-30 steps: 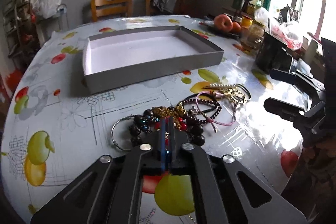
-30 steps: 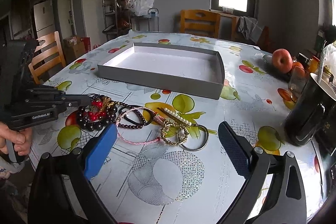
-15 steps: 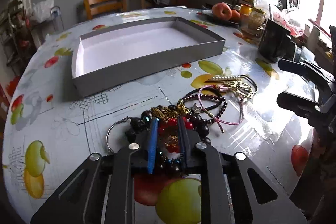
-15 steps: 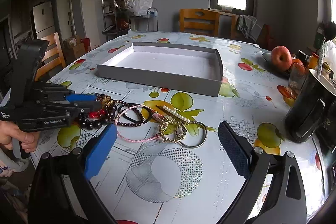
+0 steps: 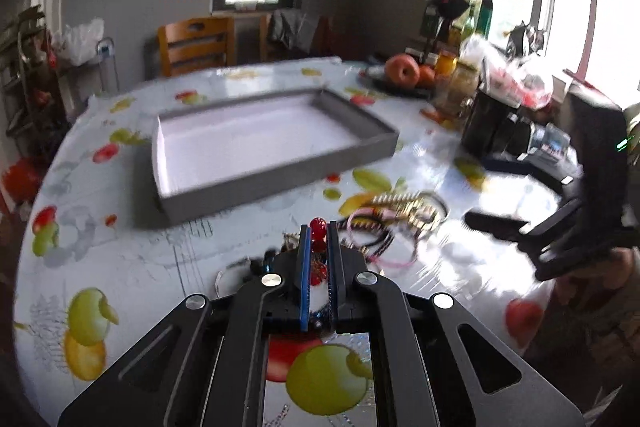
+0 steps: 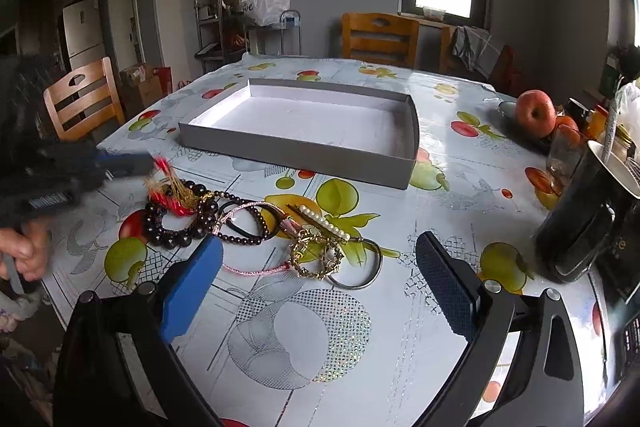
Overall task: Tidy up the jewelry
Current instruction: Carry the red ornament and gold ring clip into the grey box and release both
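Jewelry pile (image 6: 256,231) before tray (image 6: 304,151)

Left wrist view: low over the table's near edge, facing the grey tray (image 5: 276,183) and side windows. Right wrist view: higher, from the adjacent side, facing the tray (image 6: 304,151) and far window. Shared: tray, jewelry pile (image 6: 256,227), apple (image 6: 535,113), each other's gripper.

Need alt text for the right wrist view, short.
The open right gripper hovers over a fruit-print table above a tangle of bracelets. At left, the left gripper lifts a red beaded piece from the pile. An empty grey box sits behind; an apple is at right.
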`<state>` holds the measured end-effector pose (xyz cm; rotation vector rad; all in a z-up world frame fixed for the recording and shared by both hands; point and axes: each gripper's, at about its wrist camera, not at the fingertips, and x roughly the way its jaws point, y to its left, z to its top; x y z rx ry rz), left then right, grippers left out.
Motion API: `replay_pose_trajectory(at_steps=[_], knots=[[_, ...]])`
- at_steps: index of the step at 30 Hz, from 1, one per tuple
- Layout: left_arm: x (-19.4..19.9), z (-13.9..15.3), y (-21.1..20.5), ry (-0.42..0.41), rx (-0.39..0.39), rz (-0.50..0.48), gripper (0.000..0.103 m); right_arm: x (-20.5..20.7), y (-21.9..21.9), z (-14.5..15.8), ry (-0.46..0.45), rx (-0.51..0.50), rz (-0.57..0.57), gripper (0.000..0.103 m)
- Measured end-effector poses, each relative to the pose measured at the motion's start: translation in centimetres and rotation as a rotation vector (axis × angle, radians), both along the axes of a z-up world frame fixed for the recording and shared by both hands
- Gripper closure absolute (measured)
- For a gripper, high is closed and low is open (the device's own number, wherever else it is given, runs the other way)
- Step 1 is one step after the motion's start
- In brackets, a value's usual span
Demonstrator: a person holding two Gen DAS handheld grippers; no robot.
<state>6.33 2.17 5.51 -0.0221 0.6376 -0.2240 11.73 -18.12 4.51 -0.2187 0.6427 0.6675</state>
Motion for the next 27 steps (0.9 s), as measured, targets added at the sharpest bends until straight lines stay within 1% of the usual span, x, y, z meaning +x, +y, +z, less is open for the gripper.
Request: replay_pose_trajectory(at_steps=[3,5,6,7,8,13,18,20,21,22,27], knots=[[-0.7,1.7,0.2,-0.040,-0.010,0.001,0.095,0.8,0.3,-0.8,0.044,-0.015,0.009,0.009],[-1.0,2.5,0.3,-0.058,-0.013,0.004,0.095,1.3,0.6,-1.4,0.077,-0.036,0.007,0.020],[-1.3,2.9,0.4,-0.069,-0.011,0.007,0.095,1.6,0.7,-1.7,0.089,-0.048,0.008,0.023],[-1.4,3.1,0.4,-0.075,-0.011,0.009,0.095,1.7,0.8,-1.9,0.094,-0.056,0.010,0.030],[-1.5,3.2,0.5,-0.079,-0.012,0.011,0.095,1.9,0.9,-2.1,0.104,-0.065,0.013,0.034],[-1.5,3.7,0.9,-0.084,-0.006,0.015,0.095,2.4,1.8,-2.7,0.141,-0.081,0.054,0.035],[-1.4,4.0,1.2,-0.088,-0.005,0.012,0.095,3.3,2.6,-3.3,0.165,-0.111,0.053,0.035],[-1.3,4.3,1.4,-0.092,-0.007,0.010,0.095,3.6,2.8,-3.5,0.179,-0.120,0.057,0.040],[-1.3,4.6,1.5,-0.095,-0.007,0.010,0.095,3.7,2.9,-3.8,0.184,-0.125,0.060,0.050],[-1.2,4.9,1.6,-0.098,-0.007,0.010,0.095,3.8,2.9,-3.9,0.185,-0.128,0.057,0.062],[-1.1,6.3,1.9,-0.115,0.003,0.004,0.095,3.4,2.3,-3.5,0.173,-0.101,0.056,0.062]])
